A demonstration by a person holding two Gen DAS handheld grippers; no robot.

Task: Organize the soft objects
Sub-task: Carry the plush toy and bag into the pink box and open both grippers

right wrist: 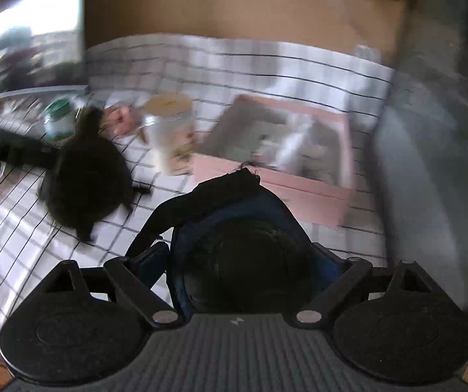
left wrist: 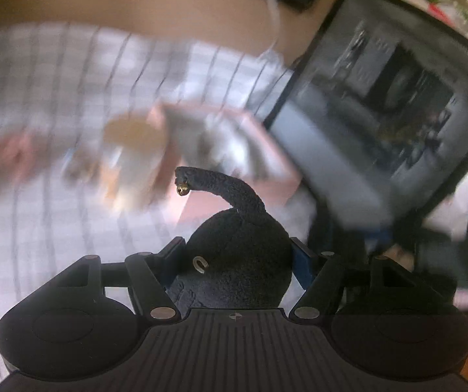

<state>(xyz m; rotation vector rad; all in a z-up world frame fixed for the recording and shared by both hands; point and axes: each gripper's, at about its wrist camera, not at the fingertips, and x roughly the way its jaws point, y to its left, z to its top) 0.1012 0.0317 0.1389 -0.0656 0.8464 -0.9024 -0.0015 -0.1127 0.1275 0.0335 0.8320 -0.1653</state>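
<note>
Clear jar [right wrist: 170, 134] stands beside pink box [right wrist: 276, 163], apparently touching.

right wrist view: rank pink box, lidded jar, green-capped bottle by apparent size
1. pink box, clearly the largest.
2. lidded jar.
3. green-capped bottle, the smallest, though blur makes its edges unsure.

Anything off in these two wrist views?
Nothing spilled or damaged that the blur lets me see. The jar stands upright on the checked cloth, and the pink box sits open beside it. Both grippers hold dark soft items.
</note>
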